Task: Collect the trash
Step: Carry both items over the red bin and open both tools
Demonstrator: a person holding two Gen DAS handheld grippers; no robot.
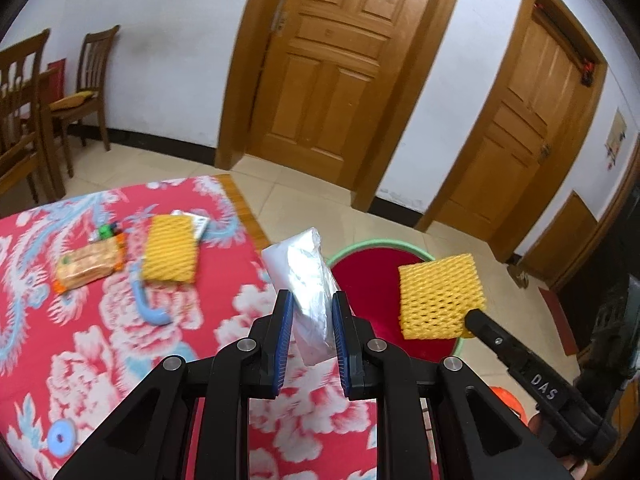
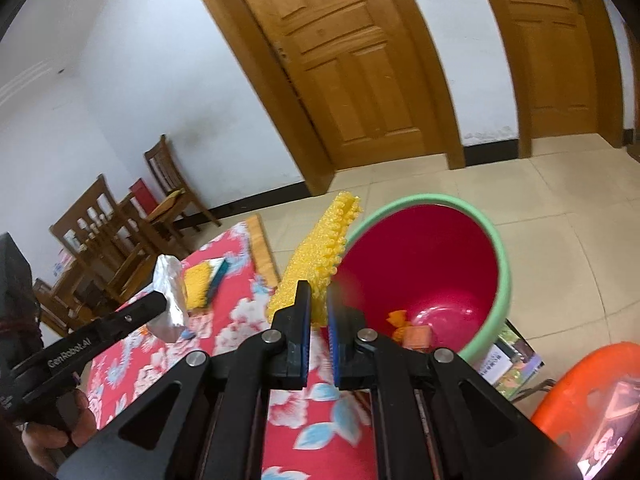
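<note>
- Bucket — red inside, green rim — holds orange wrappers at the bottom.
- Left gripper: jaws clamp a foil bag.
- Right gripper: jaws pinch a yellow net beside the rim.

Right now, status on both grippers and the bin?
Left gripper shut on silver wrapper. Right gripper shut on yellow foam net. Bin beside table, open, nothing blocking.
</note>
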